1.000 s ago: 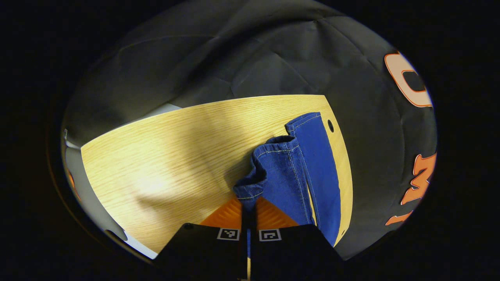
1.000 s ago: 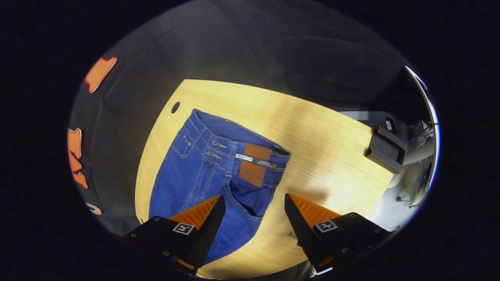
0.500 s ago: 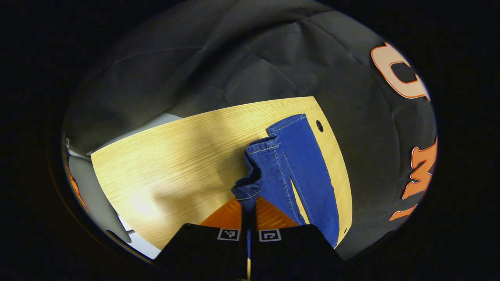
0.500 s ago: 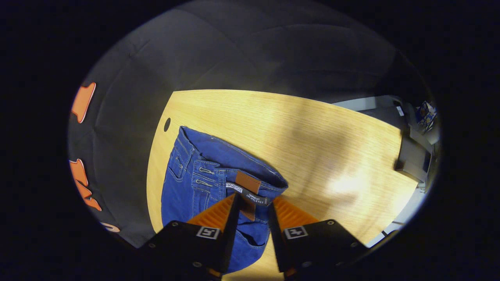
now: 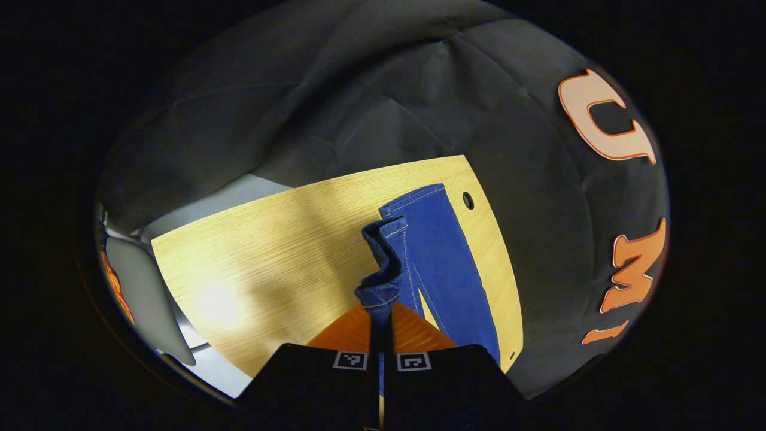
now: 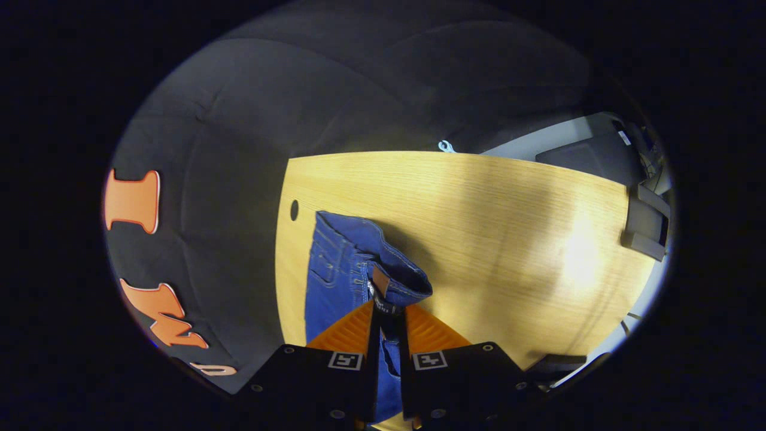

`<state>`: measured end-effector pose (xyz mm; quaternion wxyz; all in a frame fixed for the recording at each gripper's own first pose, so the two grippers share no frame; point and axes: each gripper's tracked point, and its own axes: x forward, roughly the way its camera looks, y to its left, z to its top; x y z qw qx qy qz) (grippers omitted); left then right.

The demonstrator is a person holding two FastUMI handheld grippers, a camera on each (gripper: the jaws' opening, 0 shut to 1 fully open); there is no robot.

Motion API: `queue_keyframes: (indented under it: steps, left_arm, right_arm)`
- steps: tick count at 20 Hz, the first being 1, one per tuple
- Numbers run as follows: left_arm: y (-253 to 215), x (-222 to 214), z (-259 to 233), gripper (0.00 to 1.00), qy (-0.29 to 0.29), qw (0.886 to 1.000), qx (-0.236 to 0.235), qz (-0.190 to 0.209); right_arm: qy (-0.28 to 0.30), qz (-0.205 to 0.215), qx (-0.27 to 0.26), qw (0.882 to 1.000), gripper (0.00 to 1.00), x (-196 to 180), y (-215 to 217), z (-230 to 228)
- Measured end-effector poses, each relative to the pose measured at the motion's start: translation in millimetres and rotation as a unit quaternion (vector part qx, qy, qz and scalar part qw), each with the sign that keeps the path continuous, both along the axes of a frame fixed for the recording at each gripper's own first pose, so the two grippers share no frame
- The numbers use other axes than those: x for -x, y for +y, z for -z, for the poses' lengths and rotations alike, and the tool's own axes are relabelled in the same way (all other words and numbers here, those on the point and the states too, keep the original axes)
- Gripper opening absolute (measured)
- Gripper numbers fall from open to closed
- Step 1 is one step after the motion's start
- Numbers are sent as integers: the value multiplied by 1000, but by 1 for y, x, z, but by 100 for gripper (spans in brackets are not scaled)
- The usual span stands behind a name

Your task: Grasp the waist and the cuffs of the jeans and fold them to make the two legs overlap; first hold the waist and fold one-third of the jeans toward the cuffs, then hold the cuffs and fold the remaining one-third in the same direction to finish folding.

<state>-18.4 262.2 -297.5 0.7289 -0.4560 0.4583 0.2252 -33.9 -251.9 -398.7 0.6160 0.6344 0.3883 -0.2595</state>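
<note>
Denim, deep blue with pale contrast stitching, is bunching between both pairs of my jaws: these are the blue jeans (image 5: 440, 257) lying on the pale wood-grain table (image 5: 269, 263).

In the left gripper view, my left gripper (image 5: 381, 314) is reaching forward and tilting down over the table, its two fingers pressing together on a hemmed cuff (image 5: 378, 293). That cuff is puckering into soft folds right at my fingertips and rising off the wood. Just beyond and to the right of my jaws, the other leg is lying flat and smooth, running away to its own stitched hem near the table's far corner, beside a small round hole (image 5: 467, 200) in the tabletop.

In the right gripper view, my right gripper (image 6: 389, 314) is angling down the same way, its fingers clamping on the waistband (image 6: 395, 281) just by the brown leather patch (image 6: 379, 279). The band is lifting into a curled loop directly ahead of my jaws, while the seat and pocket panel are spreading flat to the left of them, towards the table's edge and a second round hole (image 6: 294, 209) there.
</note>
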Motion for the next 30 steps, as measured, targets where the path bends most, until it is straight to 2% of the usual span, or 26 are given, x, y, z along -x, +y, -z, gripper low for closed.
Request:
queue_keyframes:
  steps: [2, 3, 4, 8, 13, 16, 18, 21, 23, 24, 25, 26, 27, 28, 29, 30]
  left_arm:
    - [2, -14, -9, 3, 11, 1000, 11, -2]
    - [3, -20, -10, 4, 21, 1000, 13, 2]
    - [4, -31, -11, 4, 30, 999, 18, 7]
    - [8, -77, -16, 4, 45, 998, 28, 26]
    - [23, -140, 8, 4, 98, 993, 61, -17]
    - [26, -167, 30, 3, 142, 987, 73, -33]
    - [26, -185, 45, 3, 166, 984, 66, -26]
    - [18, -218, 59, 7, 168, 984, 59, 29]
    - [17, -241, 63, 26, 152, 986, 26, 63]
    - [11, -252, 62, 39, 136, 987, 23, 86]
    - [0, -259, 57, 39, 127, 985, 16, 115]
    - [-9, -261, 50, 46, 122, 979, -2, 165]
    - [-7, -262, 42, 53, 112, 969, -43, 216]
    - [-7, -268, 38, 60, 102, 957, -86, 258]
    - [-4, -279, 32, 60, 73, 949, -124, 280]
    - [-12, -290, 31, 71, 45, 944, -146, 292]
  right_arm:
    - [-6, 20, -10, 1000, 17, -19, 0, -16]
    - [-9, 20, -9, 1000, 22, -27, 0, -25]
    - [-7, 16, -4, 1000, 17, -36, -1, -31]
    - [8, 22, -1, 1000, 16, -78, -4, -49]
    - [52, 41, -22, 998, 17, -138, -2, -31]
    - [83, 18, -18, 996, 16, -165, 0, -7]
    - [91, 5, -19, 996, 16, -191, 7, -1]
    - [80, -19, -22, 996, 16, -228, 11, 10]
    - [52, -28, -15, 998, 17, -251, 17, 13]
    - [40, -26, -11, 999, 16, -259, 17, 12]
    - [22, -20, -16, 999, 16, -264, 17, 3]
    - [-5, -12, -19, 1000, 22, -273, 16, -6]
    - [-30, -9, -16, 999, 25, -281, 15, -15]
    - [-42, -12, -2, 999, 32, -283, 12, -21]
    - [-47, -24, 18, 998, 36, -280, 8, -23]
    - [-46, -41, 43, 997, 45, -273, 5, -24]
